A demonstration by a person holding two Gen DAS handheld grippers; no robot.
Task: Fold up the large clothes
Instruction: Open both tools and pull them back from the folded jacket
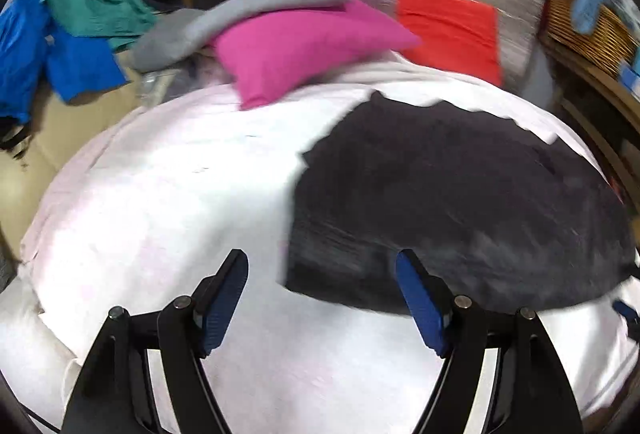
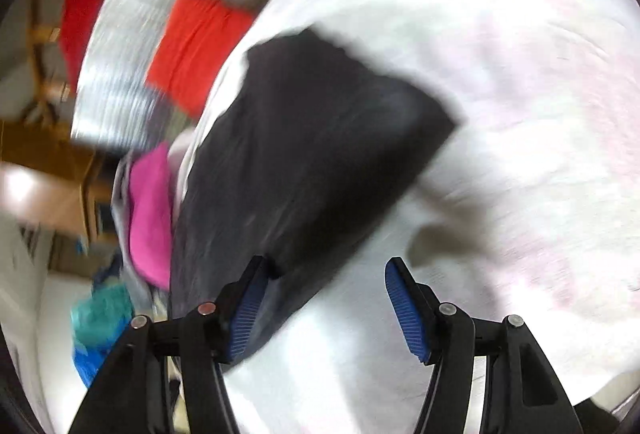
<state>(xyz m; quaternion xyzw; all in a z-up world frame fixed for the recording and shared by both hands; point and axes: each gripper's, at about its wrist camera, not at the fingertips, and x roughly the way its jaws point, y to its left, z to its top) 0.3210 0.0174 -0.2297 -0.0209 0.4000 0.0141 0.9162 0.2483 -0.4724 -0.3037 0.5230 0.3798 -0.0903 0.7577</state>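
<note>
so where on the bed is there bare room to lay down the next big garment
The widest free patch is the white sheet left of the black garment, running from the pink pillow down to the left hand-held gripper. A narrower strip lies in front of the garment. The head end is crowded: pink pillow, grey cushion, red cloth.

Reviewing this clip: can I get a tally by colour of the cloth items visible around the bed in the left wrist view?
Black: 1, folded garment on the white bed sheet
Pink: 1, cushion
Grey: 1, folded cloth
Orange-red: 1, folded cloth
Teal: 1, garment
Blue: 1, garment
Total: 6, not counting the sheet; blurred items at the edges left out.
</note>
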